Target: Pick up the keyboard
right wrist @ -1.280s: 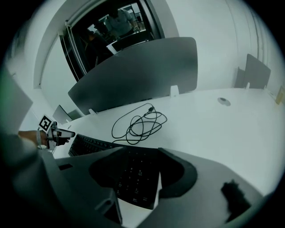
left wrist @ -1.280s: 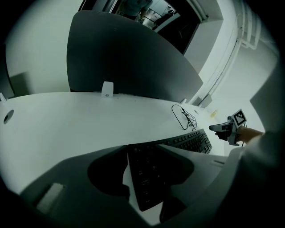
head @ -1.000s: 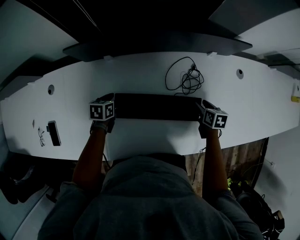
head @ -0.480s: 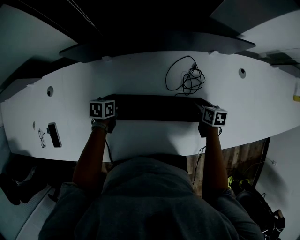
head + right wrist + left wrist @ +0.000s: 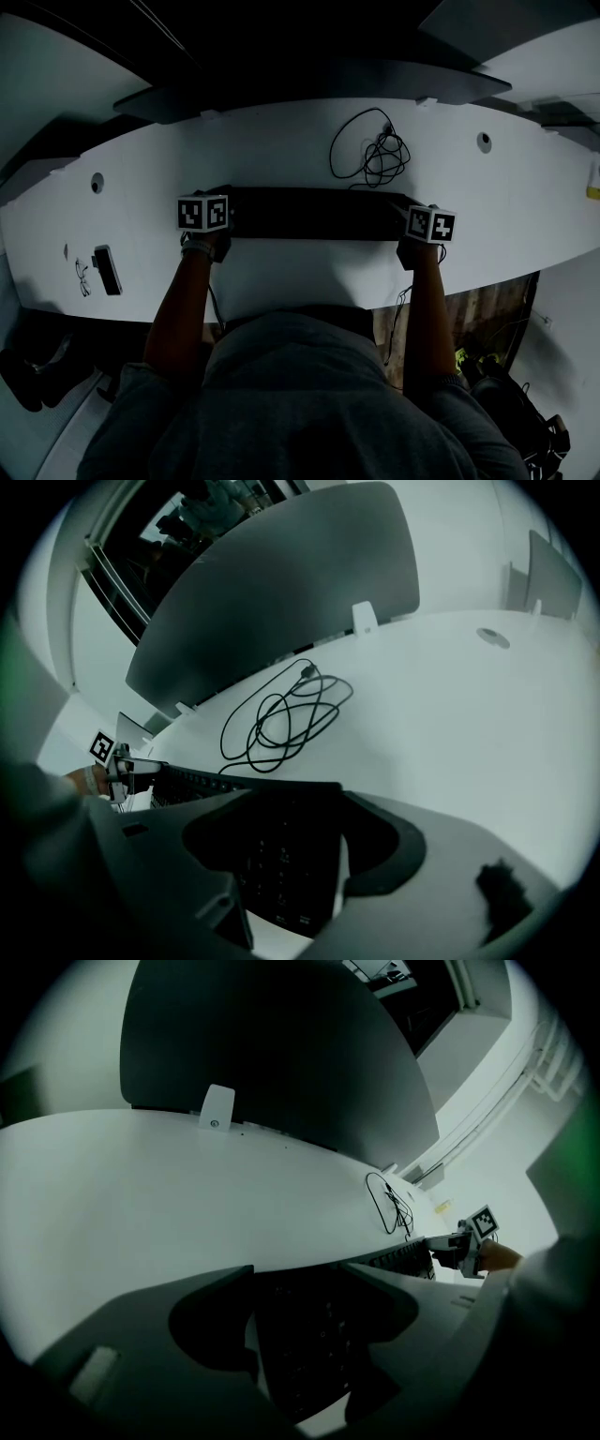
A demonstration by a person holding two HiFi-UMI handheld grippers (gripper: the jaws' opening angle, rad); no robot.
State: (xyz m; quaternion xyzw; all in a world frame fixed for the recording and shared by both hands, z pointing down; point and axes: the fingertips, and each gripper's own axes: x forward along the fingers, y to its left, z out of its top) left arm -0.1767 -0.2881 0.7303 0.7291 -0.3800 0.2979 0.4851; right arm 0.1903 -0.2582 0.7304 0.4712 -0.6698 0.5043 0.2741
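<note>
Keyboard (image 5: 314, 214): flat, matte-black, oblong

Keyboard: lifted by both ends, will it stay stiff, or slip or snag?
The keyboard is long, flat and thin, so probably stiff, perhaps sagging slightly. An end sits between the open jaws of the left gripper and of the right gripper; uneven lifting would likely tilt it. The coiled cable behind may drag, if attached.

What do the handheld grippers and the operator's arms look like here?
The left gripper and right gripper have broad, curved dark grey jaws; each carries a cube of black-and-white square markers. Operator wears a grey top; forearms unsleeved.
</note>
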